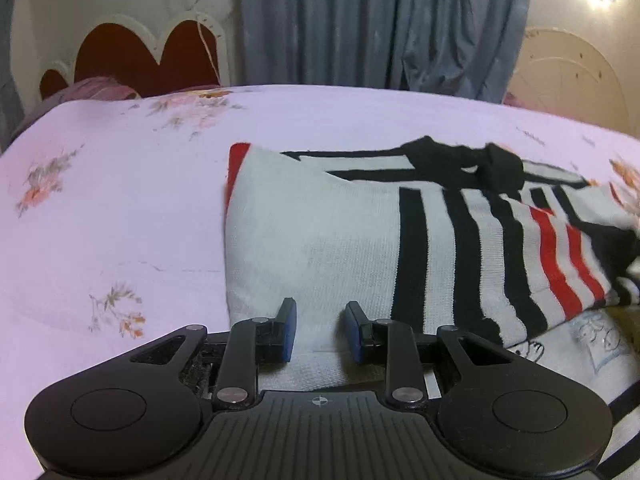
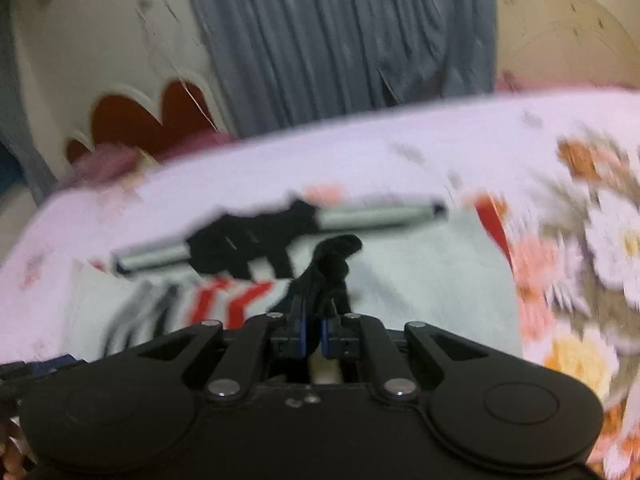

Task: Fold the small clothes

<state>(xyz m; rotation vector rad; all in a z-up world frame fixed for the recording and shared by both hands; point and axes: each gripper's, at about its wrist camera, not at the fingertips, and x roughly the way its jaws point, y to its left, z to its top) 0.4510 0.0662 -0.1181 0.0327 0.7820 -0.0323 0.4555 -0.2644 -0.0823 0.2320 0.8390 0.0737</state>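
No legible writing; right tongs (image 2: 314, 320) pinch striped garment's (image 2: 420, 280) black trim (image 2: 328, 268).

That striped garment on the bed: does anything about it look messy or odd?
Yes. The garment lies half folded and askew on the bed, its black part bunched up. The right gripper pinches that black fabric.

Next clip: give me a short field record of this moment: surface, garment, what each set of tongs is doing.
surface: floral bedsheet
garment: striped sweater, white with black and red stripes, lying partly folded
left tongs: jaws part open over the sweater's white near edge, not pinching it
right tongs: shut on black trim of the sweater
backdrop: grey curtain
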